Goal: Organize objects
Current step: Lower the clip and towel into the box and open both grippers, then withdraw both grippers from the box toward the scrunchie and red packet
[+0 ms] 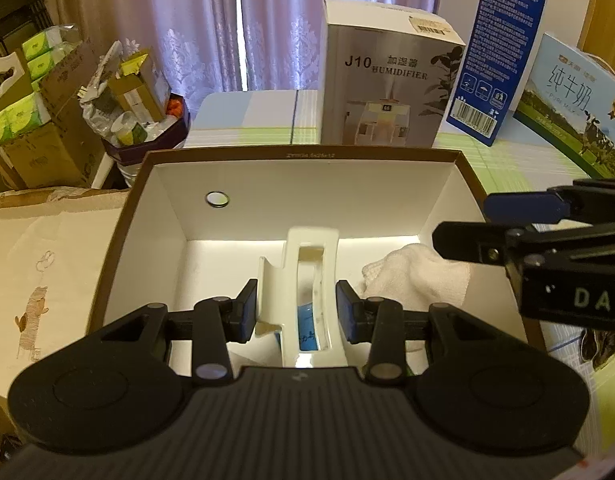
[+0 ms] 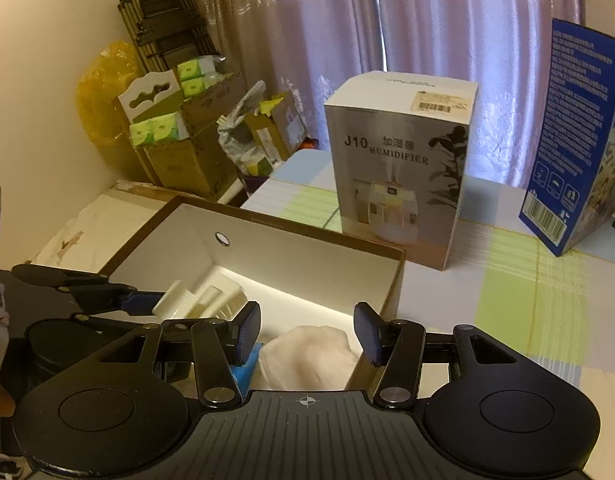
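A white plastic holder [image 1: 307,276] with a long slot down its middle and something blue showing through the slot is clamped between the two blue-padded fingers of the left gripper [image 1: 296,312], and it is held low inside an open box [image 1: 299,156] with a brown rim and white walls. Whether the holder touches the box floor cannot be told. The right gripper [image 2: 307,332] is seen with its jaws standing apart and nothing pressed between the pads; it is poised over the near right corner of the same box, and a crumpled white cloth [image 2: 307,356] lies directly below the gap between its fingers, on the box floor against the right wall. In the left wrist view the cloth is seen just to the right of the holder, with the right gripper's fingers reaching in above it. A small round hole [image 1: 217,199] is cut in the far wall of the box. The box is set on a table covered by a pale checked cloth [image 2: 519,292]. Behind the box a white humidifier carton [image 1: 387,76] is stood upright, with a tall blue carton [image 1: 495,52] to its right and a milk carton [image 1: 571,108] further right. Pale purple curtains [image 1: 211,20] hang behind, and stacked cardboard boxes [image 2: 187,152] are piled at the left.
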{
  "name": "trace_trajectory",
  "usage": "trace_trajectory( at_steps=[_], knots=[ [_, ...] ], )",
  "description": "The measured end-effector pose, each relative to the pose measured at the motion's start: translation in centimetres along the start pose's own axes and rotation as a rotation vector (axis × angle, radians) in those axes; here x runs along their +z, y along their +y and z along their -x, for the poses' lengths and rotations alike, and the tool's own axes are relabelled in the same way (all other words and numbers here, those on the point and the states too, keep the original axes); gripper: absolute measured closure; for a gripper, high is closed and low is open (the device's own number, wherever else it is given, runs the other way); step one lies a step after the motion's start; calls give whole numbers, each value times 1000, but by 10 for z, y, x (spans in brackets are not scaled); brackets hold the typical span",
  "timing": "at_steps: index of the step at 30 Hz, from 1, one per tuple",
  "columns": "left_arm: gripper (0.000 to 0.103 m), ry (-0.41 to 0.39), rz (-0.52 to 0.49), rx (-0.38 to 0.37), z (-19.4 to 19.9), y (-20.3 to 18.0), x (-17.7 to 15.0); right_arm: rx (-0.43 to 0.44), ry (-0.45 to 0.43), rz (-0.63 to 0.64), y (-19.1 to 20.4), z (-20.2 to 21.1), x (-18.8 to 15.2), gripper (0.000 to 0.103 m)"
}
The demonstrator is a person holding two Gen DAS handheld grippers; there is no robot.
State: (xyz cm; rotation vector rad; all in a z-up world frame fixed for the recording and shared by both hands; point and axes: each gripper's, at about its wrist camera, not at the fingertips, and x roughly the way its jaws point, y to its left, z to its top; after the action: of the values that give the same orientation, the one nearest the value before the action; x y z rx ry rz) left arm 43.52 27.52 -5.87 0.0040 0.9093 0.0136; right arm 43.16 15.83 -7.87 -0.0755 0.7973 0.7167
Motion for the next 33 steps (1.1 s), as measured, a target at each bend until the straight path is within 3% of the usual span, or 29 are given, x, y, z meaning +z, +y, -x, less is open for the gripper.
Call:
trace_trajectory(
  at_steps=[1, 3, 5, 14, 18, 33],
  knots=[
    [66, -6, 3, -1, 0, 0, 1, 3, -3, -3, 0, 2, 0, 54],
    [47, -17, 9, -2, 2, 0, 2, 8, -6, -8, 0, 6, 0, 54],
    [38, -29, 13, 7, 6, 0, 2, 18, -7, -14, 1, 10, 0, 53],
    [14, -8, 53, 35, 33, 12, -11, 44, 24, -36, 8, 33, -16, 42],
    [7, -2, 51, 46, 50, 13, -20, 46, 41, -42, 14, 42, -24, 39],
    [1, -30, 74, 72, 111, 6, -53, 39, 77, -73, 30, 82, -55, 32]
  ],
)
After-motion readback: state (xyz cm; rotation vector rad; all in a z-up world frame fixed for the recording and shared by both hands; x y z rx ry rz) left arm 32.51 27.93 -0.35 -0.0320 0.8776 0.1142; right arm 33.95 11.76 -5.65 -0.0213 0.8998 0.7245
